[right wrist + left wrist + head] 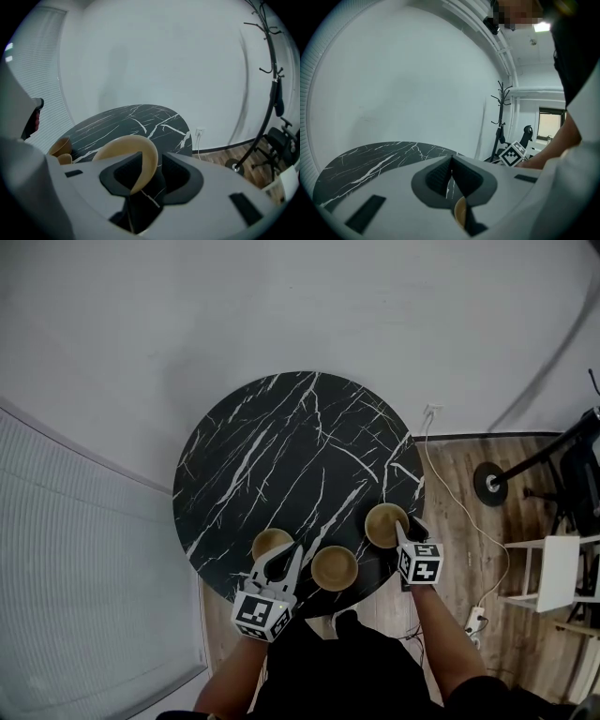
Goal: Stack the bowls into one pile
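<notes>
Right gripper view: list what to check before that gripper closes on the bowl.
1. Jaws of the right gripper stand open: ok.
2. Rim of the right bowl sits between those jaws: ok, one pad is inside the bowl and one outside.
3. Pads press on the rim: not ok, a gap shows beside the wall.
4. The left gripper is shut: ok. Whether it pinches the left bowl: cannot tell.
5. The middle bowl stands upright and empty on the table, free to take another bowl: ok.
</notes>
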`<control>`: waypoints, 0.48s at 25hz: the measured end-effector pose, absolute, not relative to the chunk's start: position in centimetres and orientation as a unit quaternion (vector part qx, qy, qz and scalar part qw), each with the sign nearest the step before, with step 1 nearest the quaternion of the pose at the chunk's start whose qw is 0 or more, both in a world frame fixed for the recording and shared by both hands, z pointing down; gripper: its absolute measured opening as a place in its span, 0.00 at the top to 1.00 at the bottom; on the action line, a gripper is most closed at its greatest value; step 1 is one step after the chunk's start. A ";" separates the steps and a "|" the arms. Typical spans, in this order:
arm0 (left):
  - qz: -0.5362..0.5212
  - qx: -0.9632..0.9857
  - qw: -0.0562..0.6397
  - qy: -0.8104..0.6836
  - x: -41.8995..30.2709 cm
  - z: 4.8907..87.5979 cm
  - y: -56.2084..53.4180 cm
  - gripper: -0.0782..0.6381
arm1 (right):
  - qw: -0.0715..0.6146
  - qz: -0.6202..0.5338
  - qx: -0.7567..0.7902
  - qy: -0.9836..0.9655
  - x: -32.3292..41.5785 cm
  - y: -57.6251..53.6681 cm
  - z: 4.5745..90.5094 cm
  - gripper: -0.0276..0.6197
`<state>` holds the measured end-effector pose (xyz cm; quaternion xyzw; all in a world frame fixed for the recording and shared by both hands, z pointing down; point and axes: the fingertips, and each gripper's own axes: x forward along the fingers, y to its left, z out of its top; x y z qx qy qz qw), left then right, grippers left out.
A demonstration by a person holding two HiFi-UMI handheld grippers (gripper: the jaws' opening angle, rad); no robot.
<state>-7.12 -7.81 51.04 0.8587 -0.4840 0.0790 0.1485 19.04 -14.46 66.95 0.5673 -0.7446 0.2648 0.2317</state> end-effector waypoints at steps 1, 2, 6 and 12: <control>0.080 0.859 0.150 -0.482 -7.1 51.1 -7.7 0.87 | 0.234 0.267 0.567 -0.743 19.0 -14.5 67.1 0.74; 0.081 0.860 0.152 -0.481 -7.1 51.2 -7.6 0.87 | 0.237 0.268 0.567 -0.742 19.0 -14.6 67.3 0.75; 0.084 0.859 0.157 -0.480 -7.1 51.4 -7.4 0.87 | 0.245 0.276 0.569 -0.735 19.1 -14.8 67.9 0.77; 0.083 0.859 0.158 -0.479 -6.9 51.4 -7.4 0.87 | 0.246 0.279 0.566 -0.735 19.3 -14.7 68.2 0.79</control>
